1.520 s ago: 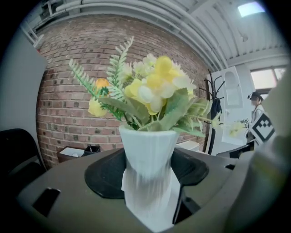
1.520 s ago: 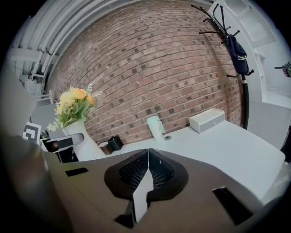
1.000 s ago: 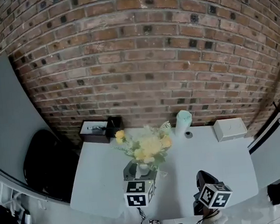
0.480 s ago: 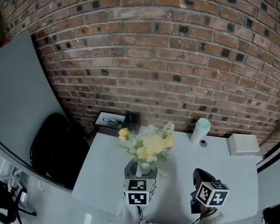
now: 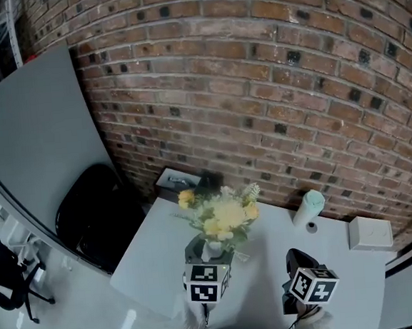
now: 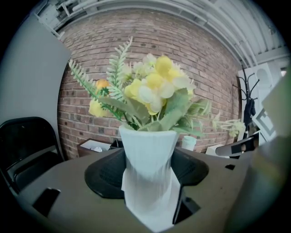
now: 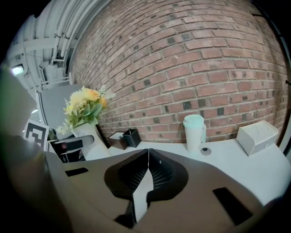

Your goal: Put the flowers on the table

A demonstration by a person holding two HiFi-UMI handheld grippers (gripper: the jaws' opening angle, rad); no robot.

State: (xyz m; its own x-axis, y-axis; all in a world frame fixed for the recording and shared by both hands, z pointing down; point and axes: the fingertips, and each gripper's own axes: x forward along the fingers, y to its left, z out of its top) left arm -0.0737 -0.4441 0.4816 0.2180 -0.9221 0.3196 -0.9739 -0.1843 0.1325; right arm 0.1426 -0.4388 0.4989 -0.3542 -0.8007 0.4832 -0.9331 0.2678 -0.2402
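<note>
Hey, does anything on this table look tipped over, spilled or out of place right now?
Nothing stands out. The vase of flowers is upright, clamped in the left gripper. The lidded cup stands upright near the brick wall, the white box sits flat, and no spill shows on the table.

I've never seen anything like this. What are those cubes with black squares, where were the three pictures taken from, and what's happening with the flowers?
No robot here: a person holds a two-jawed tool in each hand, and the patterned cubes are part of those tools. The wide picture comes from a camera on the person's head, looking down at a white table by a brick wall. The other two come from cameras riding on each tool. The left gripper is shut on a vase of yellow flowers. The right gripper is shut and empty. On the table stand a cup, a white box and a dark box.
</note>
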